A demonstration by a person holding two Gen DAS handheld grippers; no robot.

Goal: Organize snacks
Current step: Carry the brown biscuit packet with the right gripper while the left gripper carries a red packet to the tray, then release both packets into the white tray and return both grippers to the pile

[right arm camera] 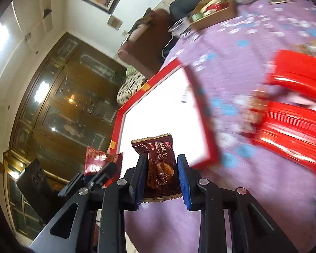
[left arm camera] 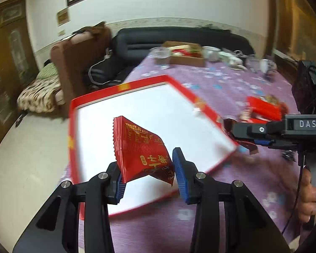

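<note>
Red foil packet (left arm camera: 144, 154) with gold Chinese lettering sits clamped in the left gripper (left arm camera: 148, 175) above the red-rimmed tray (left arm camera: 72, 113). The right gripper (right arm camera: 160, 179) pinches a brown packet (right arm camera: 160, 166) printed "MANLY SOULKISS". Its housing reads "DAS".

both grippers were black plastic linkages with round silver screws and ribbed blue pads (left arm camera: 180, 168). the right gripper (left arm camera: 231, 133) had a white "das" label, a thin purplish cable hanging under it, and bare fingers (left arm camera: 310, 191) around its handle.

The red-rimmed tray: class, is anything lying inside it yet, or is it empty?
Empty, as far as shown: the tray shows a bare white floor. The red packet and brown packet are both in grippers.
</note>
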